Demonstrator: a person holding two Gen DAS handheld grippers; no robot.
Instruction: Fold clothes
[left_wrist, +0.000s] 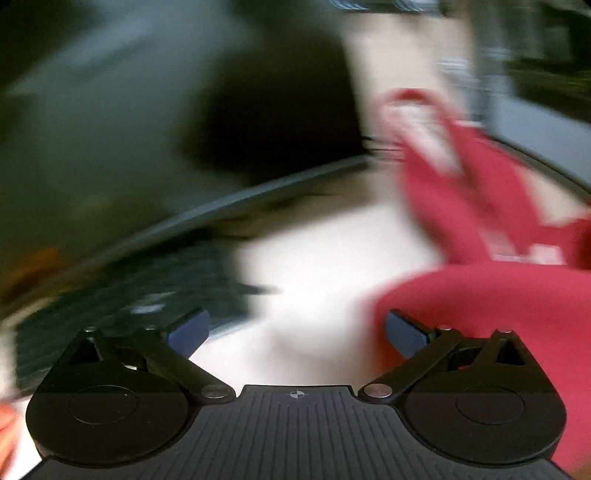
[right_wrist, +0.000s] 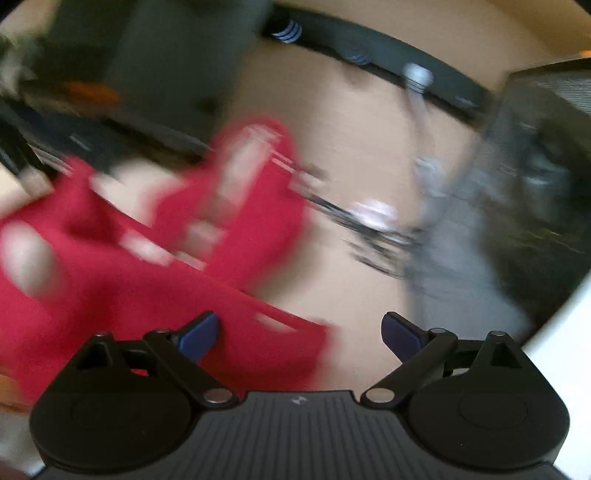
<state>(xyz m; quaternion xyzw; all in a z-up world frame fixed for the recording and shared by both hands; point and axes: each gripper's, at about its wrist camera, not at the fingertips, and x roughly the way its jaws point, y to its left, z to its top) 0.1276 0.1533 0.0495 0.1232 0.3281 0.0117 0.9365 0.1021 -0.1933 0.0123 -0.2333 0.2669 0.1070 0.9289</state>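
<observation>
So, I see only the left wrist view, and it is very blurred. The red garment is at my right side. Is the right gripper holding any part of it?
Observer: No. The right gripper is open, and its pads press on nothing; the red garment lies under its left finger only.
Operator: What is on the other side of that gripper?
Observer: A grey garment lies on the table, apart from the red one.
Operator: Is something between the two garments?
Observer: Yes, a small dark and white thing, too blurred to name.
</observation>
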